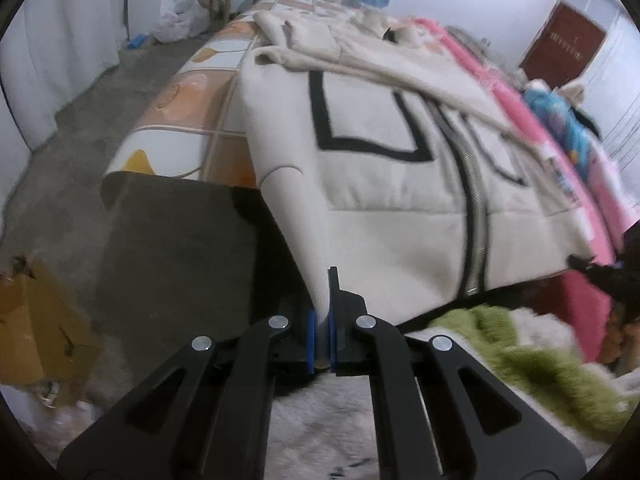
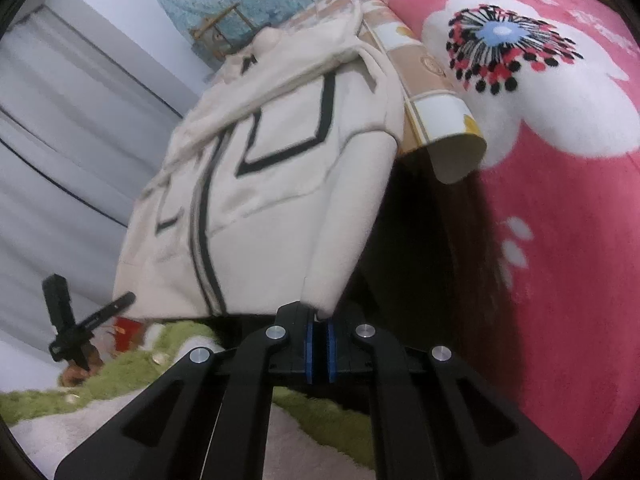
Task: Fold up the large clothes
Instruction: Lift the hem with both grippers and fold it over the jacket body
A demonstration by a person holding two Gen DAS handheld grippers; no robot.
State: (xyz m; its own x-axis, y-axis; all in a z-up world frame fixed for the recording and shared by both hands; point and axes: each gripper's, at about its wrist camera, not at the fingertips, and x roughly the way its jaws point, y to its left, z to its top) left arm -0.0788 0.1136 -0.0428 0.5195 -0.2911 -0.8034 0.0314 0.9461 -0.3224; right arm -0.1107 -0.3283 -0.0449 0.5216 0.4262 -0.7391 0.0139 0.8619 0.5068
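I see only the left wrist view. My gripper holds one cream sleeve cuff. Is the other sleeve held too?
Observer: Yes. In the right wrist view, the right gripper is shut on the other sleeve cuff of the cream jacket.
Operator: What lies beside the jacket on that side?
Observer: A pink blanket with a large white flower print, which your view shows only as a pink strip.
Operator: Is my gripper visible from there?
Observer: Yes, the left gripper shows at that view's lower left, blurred.
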